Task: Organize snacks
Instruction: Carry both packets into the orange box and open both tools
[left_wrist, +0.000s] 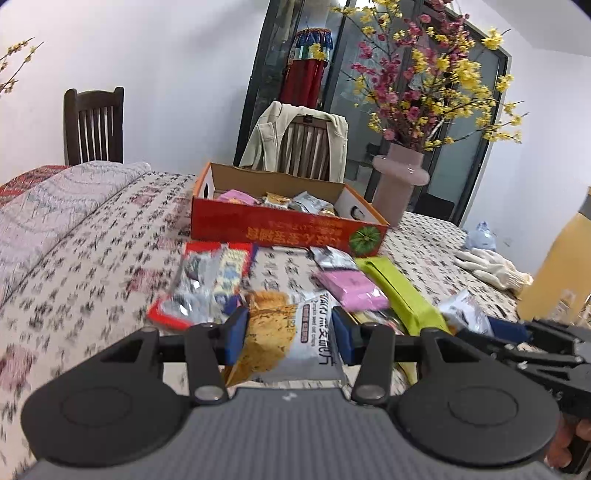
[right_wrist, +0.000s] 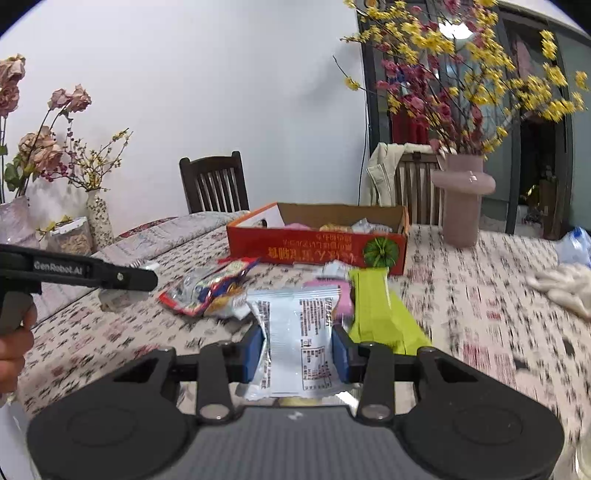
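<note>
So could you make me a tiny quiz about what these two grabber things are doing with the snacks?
1. True or false: the left gripper holds a snack packet.
2. The packet in the right gripper shows which side? A. printed back B. picture front
3. Fill in: loose snacks lie in front of the red ____.

Key: 1 true. 2 A, the white packet shows small print and tables. 3 box, which is open and already holds several snacks.

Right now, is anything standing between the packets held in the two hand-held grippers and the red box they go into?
Nothing upright blocks either path. Loose snacks, a pink packet and a green packet, lie flat on the table before the red box, whose top is open; both held packets could likely pass over them.
</note>
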